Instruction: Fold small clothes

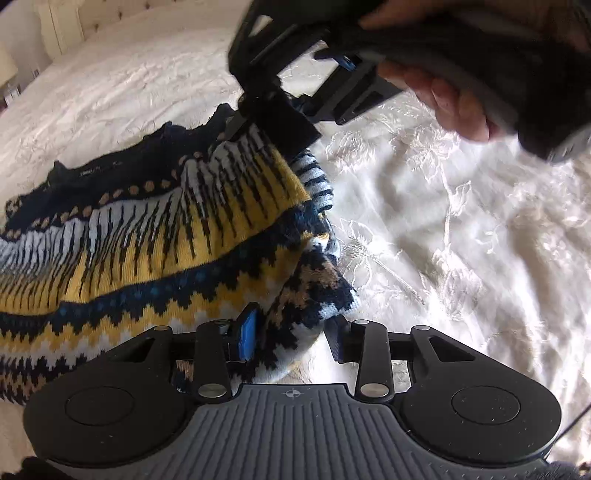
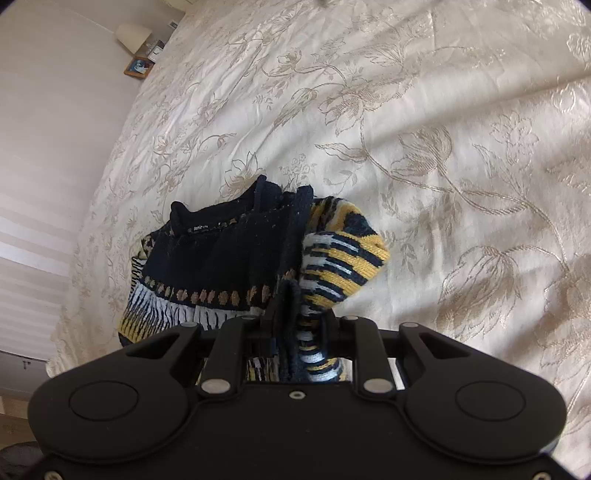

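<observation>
A small knitted sweater [image 1: 147, 240] with navy, yellow and white bands lies bunched on the bed. My left gripper [image 1: 291, 338] is shut on a fold of its patterned lower edge, and the knit fills the gap between the blue-padded fingers [image 1: 246, 334]. In the left wrist view a hand [image 1: 454, 107] holds the right gripper [image 1: 255, 125], which pinches the sweater's upper edge near the navy yoke. In the right wrist view the sweater [image 2: 221, 258] shows its navy collar and a striped sleeve, and my right gripper [image 2: 299, 321] is shut on a bunch of navy and striped knit.
A cream bedspread [image 2: 406, 147] with embroidered flowers covers the whole bed around the sweater. A pale headboard [image 1: 110, 18] stands at the far end. Beyond the bed's left edge are a lamp [image 2: 133, 35], a small picture frame [image 2: 138, 68] and a wall [image 2: 55, 147].
</observation>
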